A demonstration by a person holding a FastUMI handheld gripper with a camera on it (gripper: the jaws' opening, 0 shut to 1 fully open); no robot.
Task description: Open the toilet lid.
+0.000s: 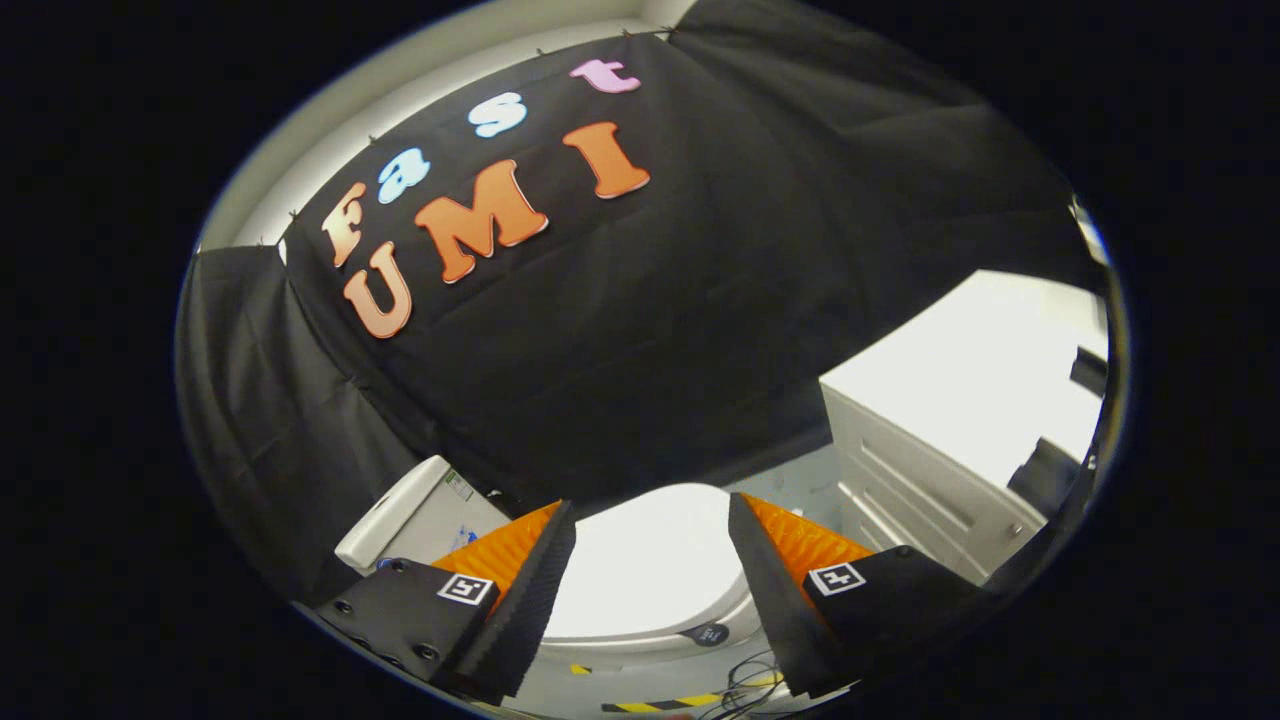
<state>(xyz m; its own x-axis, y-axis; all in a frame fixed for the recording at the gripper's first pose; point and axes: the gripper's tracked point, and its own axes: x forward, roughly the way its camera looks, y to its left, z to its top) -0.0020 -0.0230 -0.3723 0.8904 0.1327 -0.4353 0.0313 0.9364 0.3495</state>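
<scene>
Two fingers of the hand-held gripper (650,585) stand spread well apart with nothing between them, poised above a glossy white oval toilet lid (650,570) that lies flat and closed on its bowl, framed in the gap between the fingertips and just ahead of them. The white rectangular ceramic cistern (400,510) sits behind the lid, off the left finger, against the black cloth wall of the booth (700,330). By the look of it the approach is the step in hand: no contact has been made, and the lid has yet to be lifted. To do it well, the fingers would likely need to come down to the front rim of the lid, catch its edge from below or pinch the lip, then swing it up and back on its hinge toward the cistern; the smooth plastic looks slippery, so a shallow hold could slide off. A white panelled cabinet with a pale flat top (950,450) stands close on the right, leaving little room on that side. On the pale floor (560,690) before the bowl lie a strip of yellow-and-black hazard tape (660,703) and a tangle of thin dark cables (750,685).
</scene>
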